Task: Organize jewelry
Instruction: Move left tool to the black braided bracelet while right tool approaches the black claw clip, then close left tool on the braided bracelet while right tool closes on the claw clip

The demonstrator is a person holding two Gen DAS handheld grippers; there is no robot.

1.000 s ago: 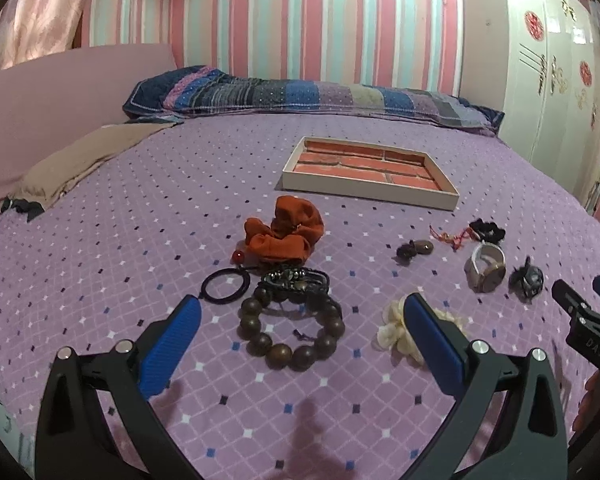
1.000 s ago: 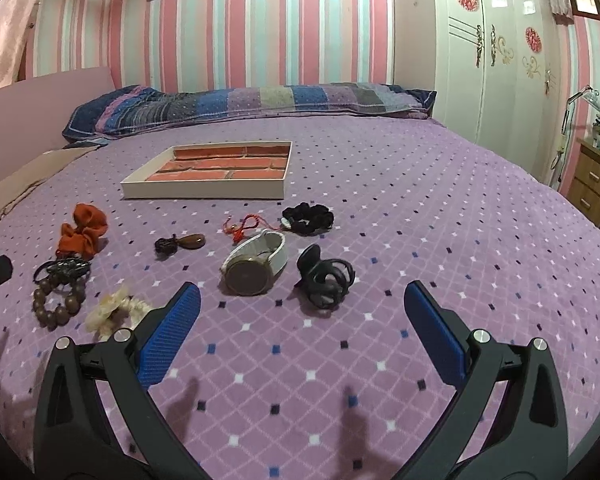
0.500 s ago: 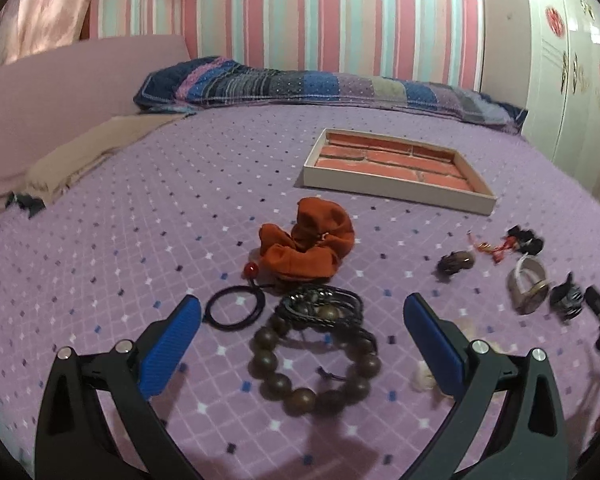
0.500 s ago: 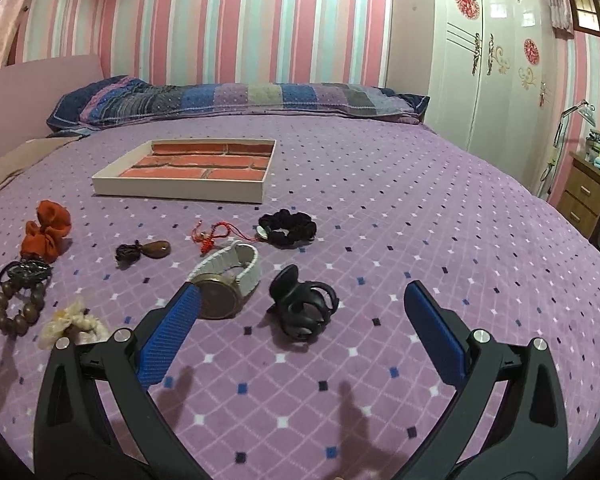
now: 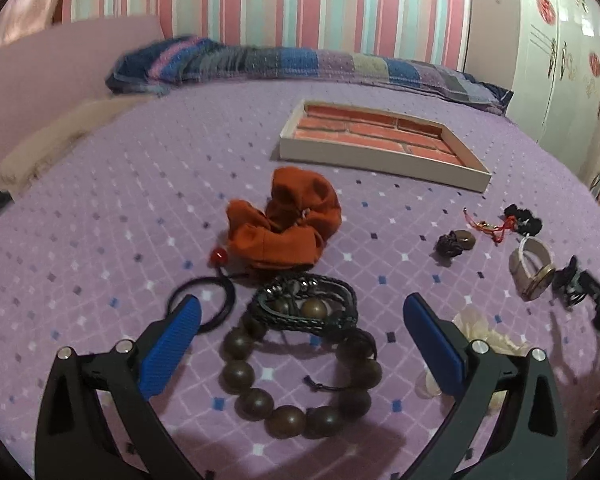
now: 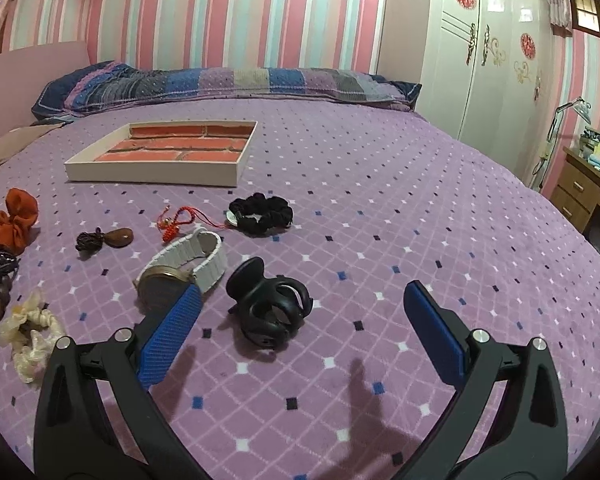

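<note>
**Both tools wide open over jewelry spread on the bed**

Left tool [image 5: 300,344] hangs low over the purple bedspread [image 5: 100,220], jaws spread wide, holding nothing. Between its blue pads lies a wooden bead bracelet [image 5: 300,384]; a black braided bracelet [image 5: 306,308] lies across the far side of it, touching. A black hair tie [image 5: 204,300] sits just beside the left pad, partly behind it. An orange scrunchie [image 5: 288,224] lies beyond, with a small red bead [image 5: 219,257] at its near-left edge. A cream scrunchie [image 5: 488,336] is partly hidden behind the right pad.

Right tool [image 6: 300,344] is also fully spread and empty. A black claw clip [image 6: 270,308] sits between its pads, nearer the left one, not touched. A watch with white band [image 6: 180,272] lies just left of the clip, its face partly behind the left pad. Farther off: a brown pendant with dark cord [image 6: 104,239], a red knotted cord [image 6: 180,220], a black scrunchie [image 6: 262,214]. Along the left edge of the right view the orange scrunchie, bead bracelet and cream scrunchie show again.

The tray [image 6: 156,170], white walls and brick-pattern floor, lies on the bed past all the items, well apart from both tools, with nothing visible in it. A striped pillow [image 6: 220,84] runs along the far wall; a white wardrobe [image 6: 480,60] stands at right.
</note>
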